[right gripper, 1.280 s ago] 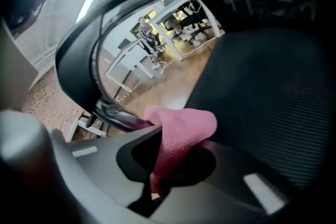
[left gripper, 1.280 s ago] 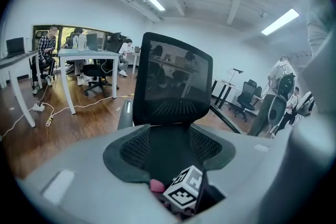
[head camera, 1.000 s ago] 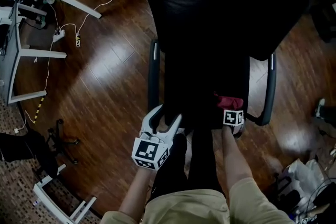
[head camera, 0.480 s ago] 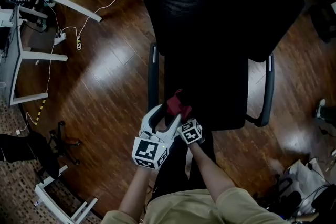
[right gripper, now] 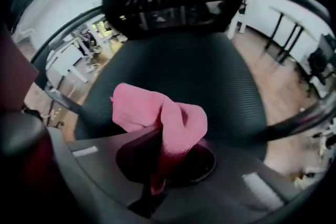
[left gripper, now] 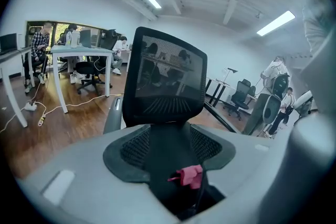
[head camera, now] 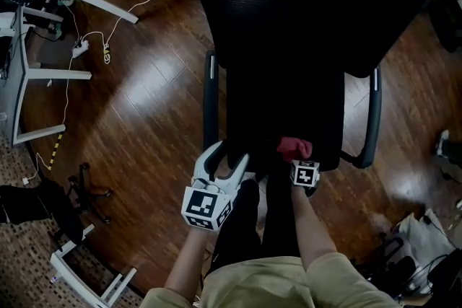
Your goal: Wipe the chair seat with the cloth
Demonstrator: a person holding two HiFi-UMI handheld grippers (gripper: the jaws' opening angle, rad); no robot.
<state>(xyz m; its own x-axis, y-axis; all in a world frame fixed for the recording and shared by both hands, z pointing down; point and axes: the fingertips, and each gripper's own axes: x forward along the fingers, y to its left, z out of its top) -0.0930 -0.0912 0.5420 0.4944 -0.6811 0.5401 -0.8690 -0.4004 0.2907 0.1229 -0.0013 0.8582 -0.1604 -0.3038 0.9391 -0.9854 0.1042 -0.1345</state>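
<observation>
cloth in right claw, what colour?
Pink. The soft crumpled cloth pinched in the right claw shows best in the right gripper view.

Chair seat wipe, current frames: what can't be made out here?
- Cloth touching the seat or not: right gripper view, the bunched cloth hides its own underside.
- Rear of the seat: head view, the backrest overhangs it.
- Left gripper clamping the seat's front edge or not: jaws stand apart, but it is black on black in the head and left gripper views.
- Dirt on the seat: too dark everywhere.
</observation>
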